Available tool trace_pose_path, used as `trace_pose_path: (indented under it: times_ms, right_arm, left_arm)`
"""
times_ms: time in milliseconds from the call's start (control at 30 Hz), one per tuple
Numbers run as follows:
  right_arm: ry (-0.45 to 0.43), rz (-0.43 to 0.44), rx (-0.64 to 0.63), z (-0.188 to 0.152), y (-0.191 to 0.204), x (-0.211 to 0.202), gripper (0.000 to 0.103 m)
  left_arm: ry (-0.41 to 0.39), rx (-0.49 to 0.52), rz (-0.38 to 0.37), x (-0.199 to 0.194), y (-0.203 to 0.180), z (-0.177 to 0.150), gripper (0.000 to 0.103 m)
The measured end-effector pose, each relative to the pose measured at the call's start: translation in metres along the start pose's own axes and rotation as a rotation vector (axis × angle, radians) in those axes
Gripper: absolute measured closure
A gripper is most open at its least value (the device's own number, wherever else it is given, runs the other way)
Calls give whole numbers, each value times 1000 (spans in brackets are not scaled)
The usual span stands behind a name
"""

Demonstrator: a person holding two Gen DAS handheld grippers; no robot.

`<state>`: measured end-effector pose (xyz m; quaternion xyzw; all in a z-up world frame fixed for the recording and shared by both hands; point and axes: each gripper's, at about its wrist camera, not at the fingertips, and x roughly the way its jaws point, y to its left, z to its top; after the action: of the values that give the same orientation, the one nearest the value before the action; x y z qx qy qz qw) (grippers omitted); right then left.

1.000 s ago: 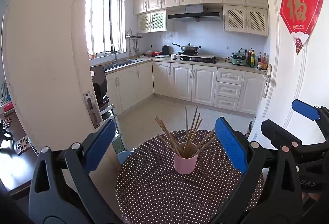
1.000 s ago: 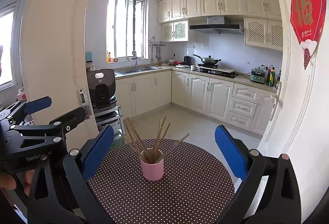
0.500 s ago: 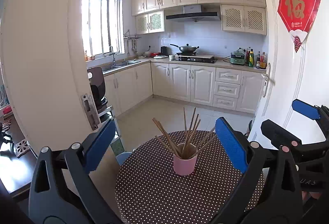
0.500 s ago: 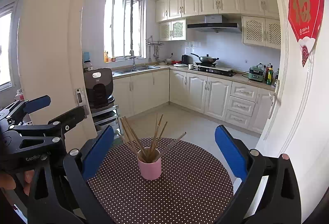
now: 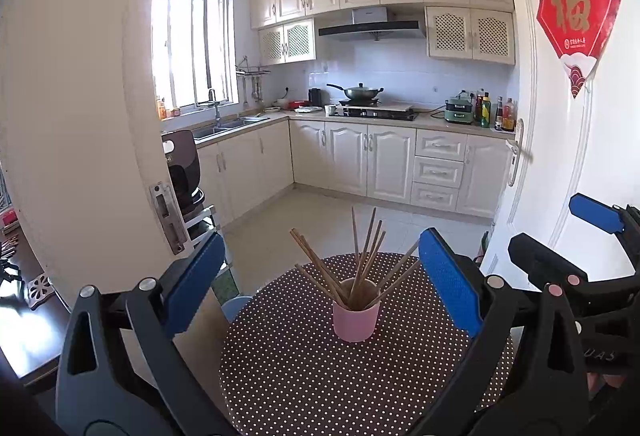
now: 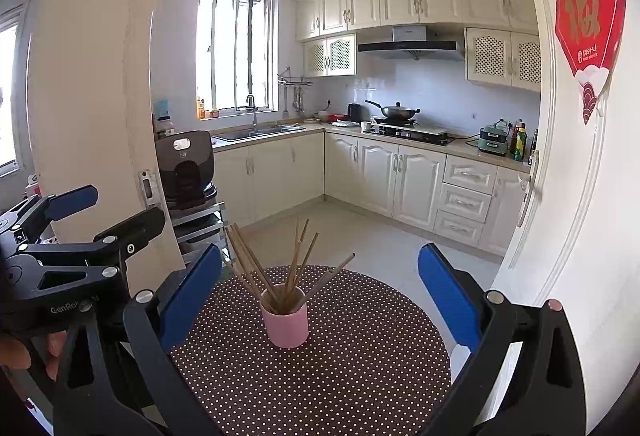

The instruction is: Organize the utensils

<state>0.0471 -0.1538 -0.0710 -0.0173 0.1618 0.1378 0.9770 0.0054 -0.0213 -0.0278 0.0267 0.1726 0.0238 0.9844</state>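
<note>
A pink cup [image 5: 356, 320] stands upright on a round brown table with white dots [image 5: 304, 376]. Several wooden chopsticks [image 5: 360, 264] fan out of the cup. The cup also shows in the right wrist view [image 6: 285, 324], with the chopsticks [image 6: 280, 264] and the table [image 6: 320, 376]. My left gripper [image 5: 320, 284] is open and empty, held above the near side of the table, short of the cup. My right gripper [image 6: 320, 292] is open and empty beside it, to the right. Each gripper shows at the edge of the other's view.
A white door [image 5: 560, 155] with a red hanging stands open to the right of the table. A cream wall and door frame [image 5: 80, 115] are on the left. A blue stool [image 5: 236, 306] sits by the table's left edge. Kitchen cabinets [image 5: 360, 155] lie beyond.
Both views have drifted slightly, so the cup sits a touch lower and to the left in the frames. The cup and chopsticks have not moved on the table. Both grippers stay open.
</note>
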Motion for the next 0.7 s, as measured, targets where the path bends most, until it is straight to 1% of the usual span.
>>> trace_pose_path:
  times_ms: [233, 600, 700]
  right_arm:
    - [0, 1, 0, -2, 1, 2, 8]
    - [24, -9, 43, -7, -12, 10, 8]
    - [37, -18, 49, -10, -15, 13, 8]
  left_arm:
    - [7, 10, 1, 7, -4, -2, 7]
    - [35, 40, -28, 21, -11, -6, 6]
    - [55, 41, -36, 28, -12, -8, 6]
